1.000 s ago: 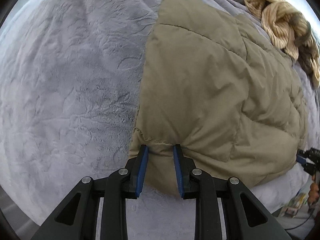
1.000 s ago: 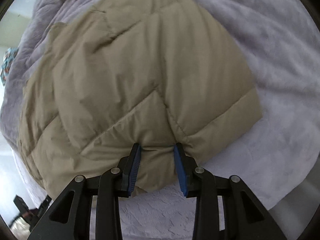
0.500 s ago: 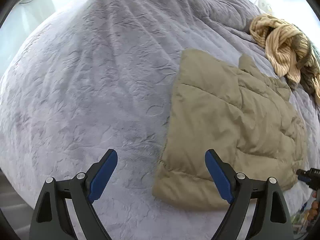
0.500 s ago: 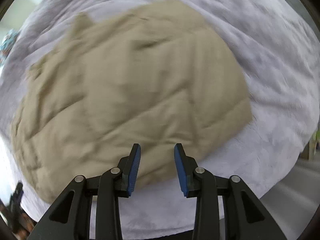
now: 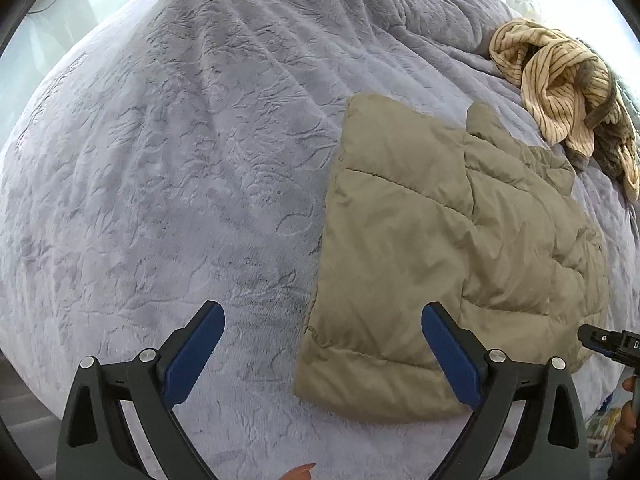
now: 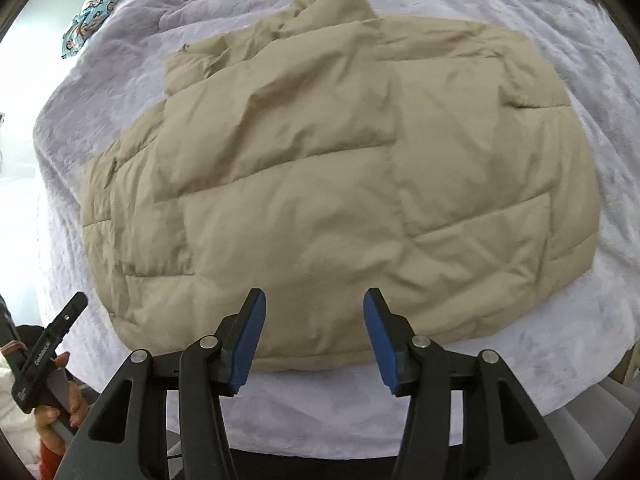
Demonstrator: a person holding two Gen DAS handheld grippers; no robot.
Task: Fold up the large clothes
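You are holding the left gripper (image 5: 323, 350) above the bed, pointing steeply down, and its jaws are opening, already spread very wide. Nothing is sitting between the blue pads (image 5: 451, 356); the near left corner of the jacket (image 5: 440, 248) is lying below the gap, flat on the blanket (image 5: 180, 160) and clear of both pads. The jacket is resting folded on the right half of the bed in this view, its long left edge running straight up and away from your gripper. To the left of that edge the grey blanket is stretching out wide, with open room all the way to the far rim of the bed. Beyond the jacket's far right corner a striped cloth (image 5: 560, 92) is lying crumpled, just apart from it.

You are holding the right gripper (image 6: 314, 336) over the near edge of the jacket (image 6: 340, 168), and its jaws are opening too, standing about half spread with no fabric caught between the pads (image 6: 248, 340). In this view the jacket is filling most of the bed, its near edge curving just past the fingertips and its right edge stopping short of the blanket's (image 6: 580, 344) side, leaving a band of bare blanket there. A strip of blanket is also showing between the jacket's near edge and the bed's front rim. At the far left a patterned blue cloth (image 6: 90, 20) is lying by the bed's corner.
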